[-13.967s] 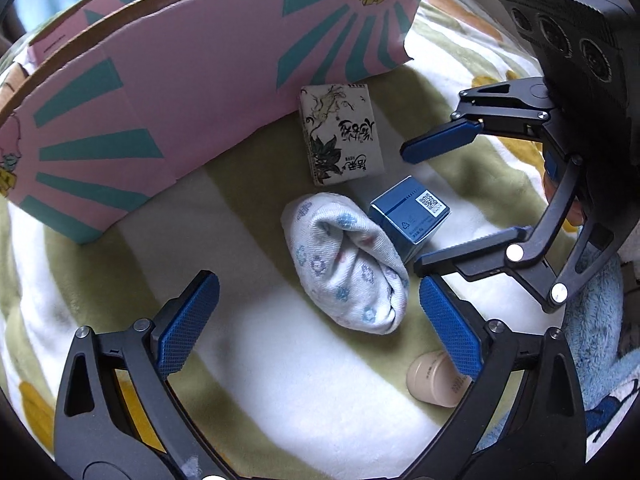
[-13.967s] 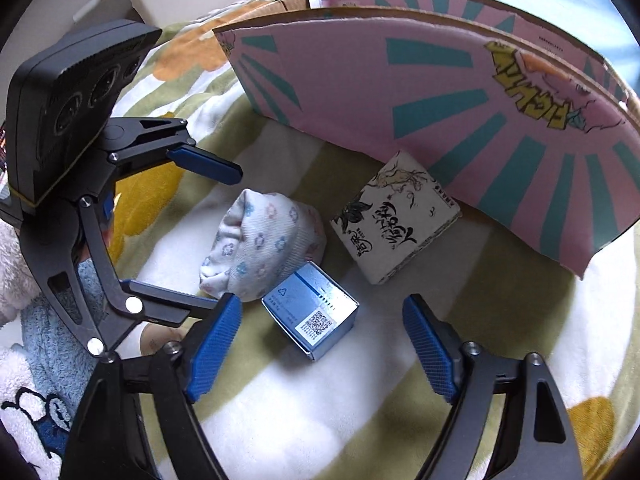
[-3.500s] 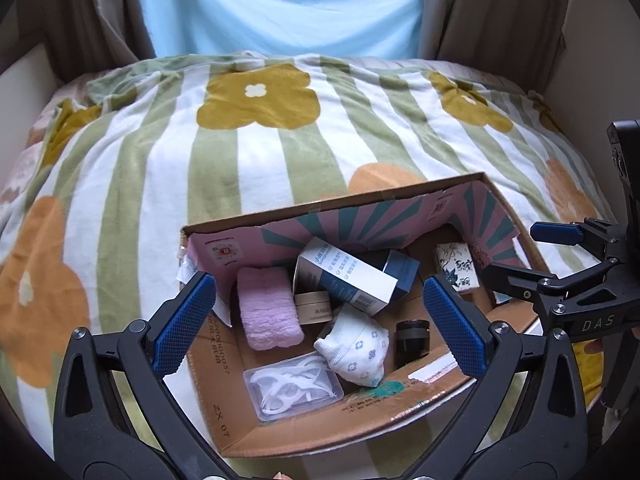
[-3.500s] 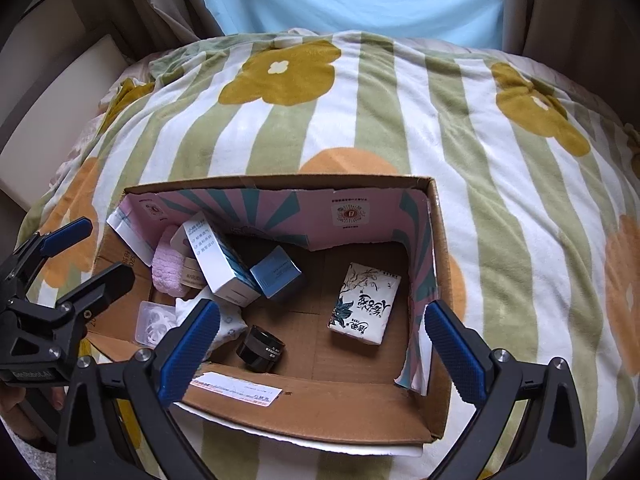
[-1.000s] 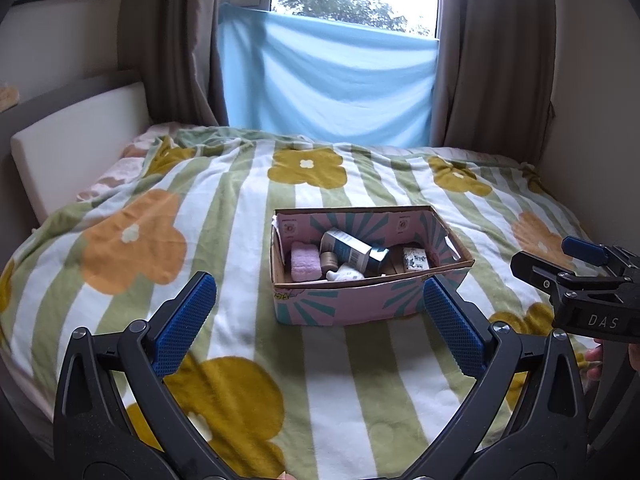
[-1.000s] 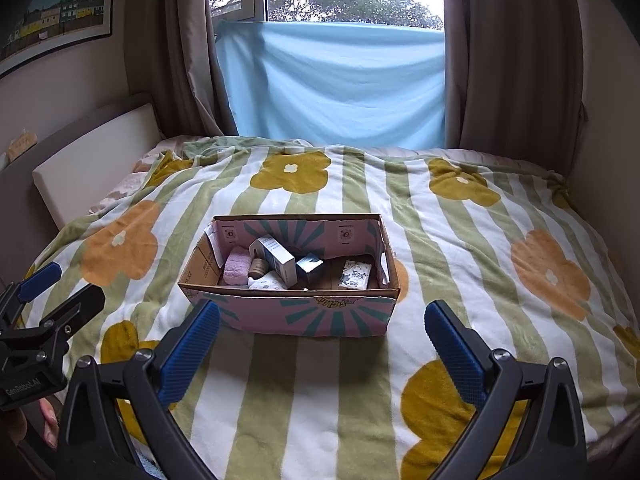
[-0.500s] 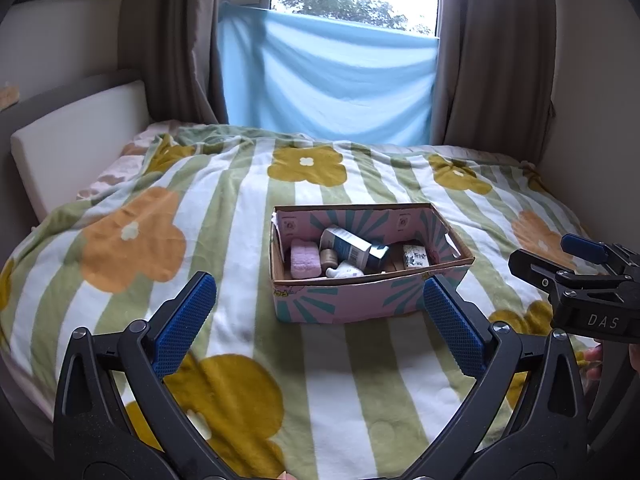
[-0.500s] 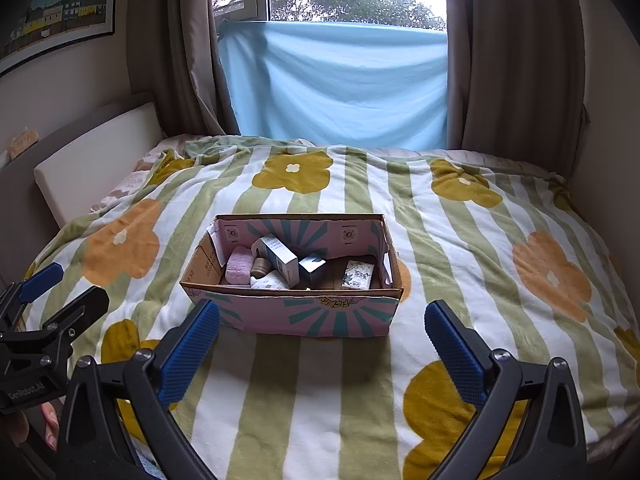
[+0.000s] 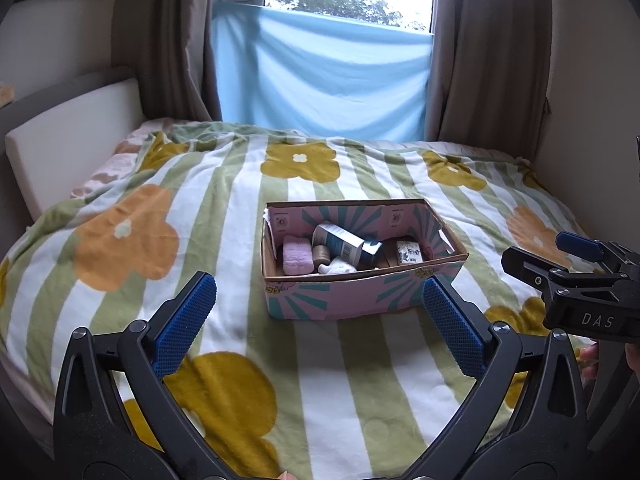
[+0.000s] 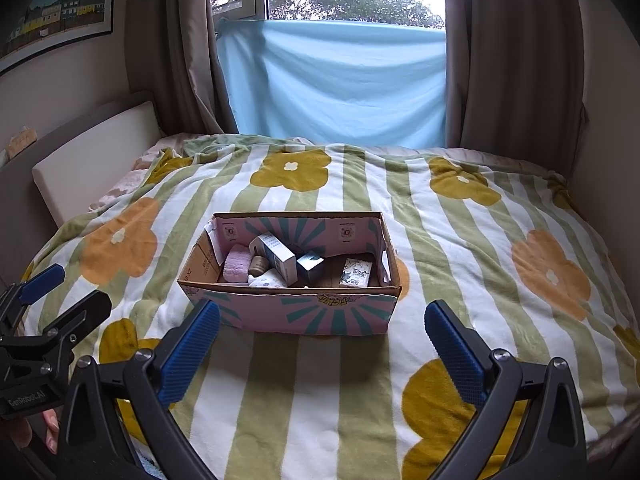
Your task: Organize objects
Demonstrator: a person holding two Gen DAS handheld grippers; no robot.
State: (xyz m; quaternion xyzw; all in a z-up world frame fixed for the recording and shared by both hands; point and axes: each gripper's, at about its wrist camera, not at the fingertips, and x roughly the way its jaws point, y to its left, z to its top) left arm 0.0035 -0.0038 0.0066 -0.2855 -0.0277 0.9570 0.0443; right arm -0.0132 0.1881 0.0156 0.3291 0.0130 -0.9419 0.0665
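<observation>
Cardboard box [image 10: 288,312]: on the bed [image 10: 460,248], middle of the striped flower blanket. Contents: pink sponge [image 10: 237,268], white-and-teal carton [image 10: 276,258], small blue box [image 10: 309,266], patterned packet [image 10: 357,273], sock [image 10: 267,280]. Left gripper [image 9: 316,322]: fingers wide, holding nothing, near the box. Right gripper [image 10: 320,338]: fingers wide, holding nothing, near the box.

Both wrist cams face box [image 9: 362,294], far.
</observation>
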